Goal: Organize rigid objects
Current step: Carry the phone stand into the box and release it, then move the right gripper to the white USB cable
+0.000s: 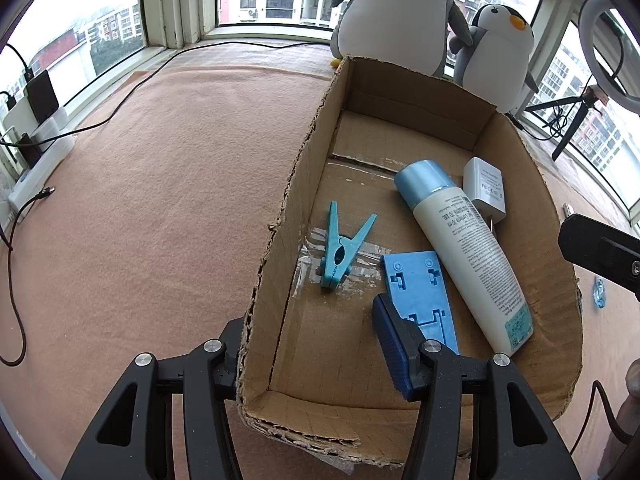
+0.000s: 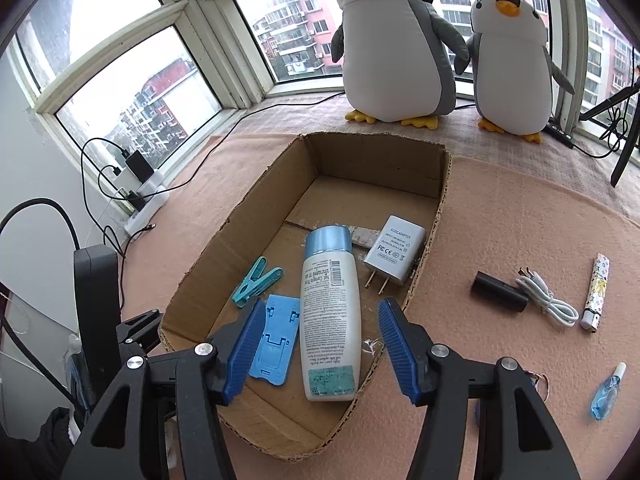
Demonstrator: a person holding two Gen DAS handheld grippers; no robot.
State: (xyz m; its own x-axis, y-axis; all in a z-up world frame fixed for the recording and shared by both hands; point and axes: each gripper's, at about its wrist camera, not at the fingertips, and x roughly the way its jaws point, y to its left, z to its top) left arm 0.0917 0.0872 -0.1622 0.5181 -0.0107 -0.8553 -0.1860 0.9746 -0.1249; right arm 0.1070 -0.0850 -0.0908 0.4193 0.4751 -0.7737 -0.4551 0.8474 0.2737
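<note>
By bay windows [image 2: 168, 92], pink cloth [image 2: 520, 216] covers surface.

Open cardboard box [image 2: 240, 216] holds a lying bottle [image 2: 330, 320], white adapter [image 2: 394, 256], teal clothespin [image 2: 256, 280], blue stand [image 2: 276, 340]

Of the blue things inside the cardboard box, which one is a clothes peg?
The teal clothes peg, lying alone by the cardboard box's left wall. The flat blue phone stand and the blue-capped bottle lie side by side, touching.
</note>
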